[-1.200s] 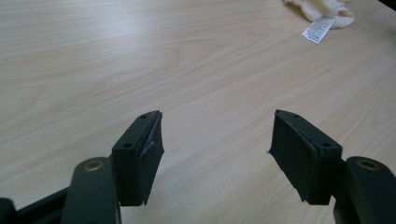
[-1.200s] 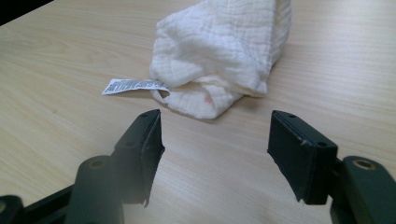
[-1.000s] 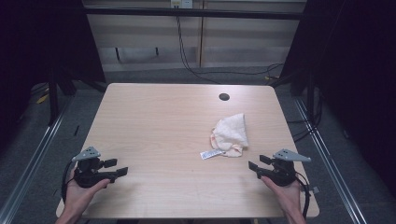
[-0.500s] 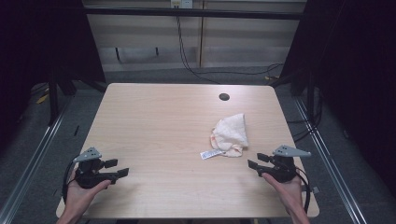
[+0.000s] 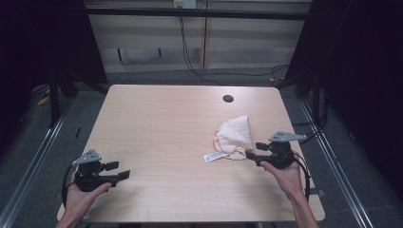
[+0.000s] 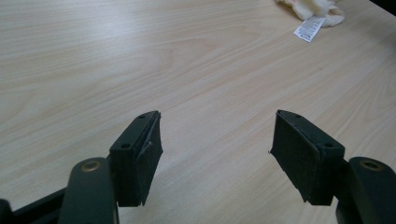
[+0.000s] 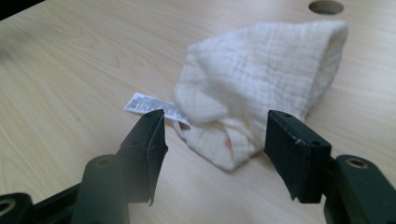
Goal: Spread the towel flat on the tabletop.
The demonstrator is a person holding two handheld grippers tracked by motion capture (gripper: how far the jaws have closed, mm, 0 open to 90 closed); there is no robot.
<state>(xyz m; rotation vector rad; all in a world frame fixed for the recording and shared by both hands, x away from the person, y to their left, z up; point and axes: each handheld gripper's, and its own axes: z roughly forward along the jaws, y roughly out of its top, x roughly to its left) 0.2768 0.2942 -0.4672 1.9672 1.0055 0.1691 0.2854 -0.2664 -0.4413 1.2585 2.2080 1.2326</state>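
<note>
A crumpled cream cloth (image 5: 235,133) with a white label (image 5: 215,156) lies on the right half of the wooden table (image 5: 161,123). My right gripper (image 5: 253,150) hovers just to its right, pointing at it. In the right gripper view the cloth (image 7: 261,79) and label (image 7: 149,105) lie just ahead. The right gripper (image 7: 217,126) has just been opening its jaws; the cloth's near end shows in the gap, untouched by the pads. My left gripper (image 5: 119,170) rests open near the front left corner, nothing between its jaws (image 6: 215,126). The cloth (image 6: 313,7) sits far off in the left gripper view.
A round dark hole (image 5: 228,99) is set in the table behind the cloth. Metal rails (image 5: 38,156) run along both sides of the table. Cables (image 5: 190,57) hang at the back wall.
My right gripper has risen and moved forward to the cloth's right edge. The left hand and the cloth have stayed where they were.
</note>
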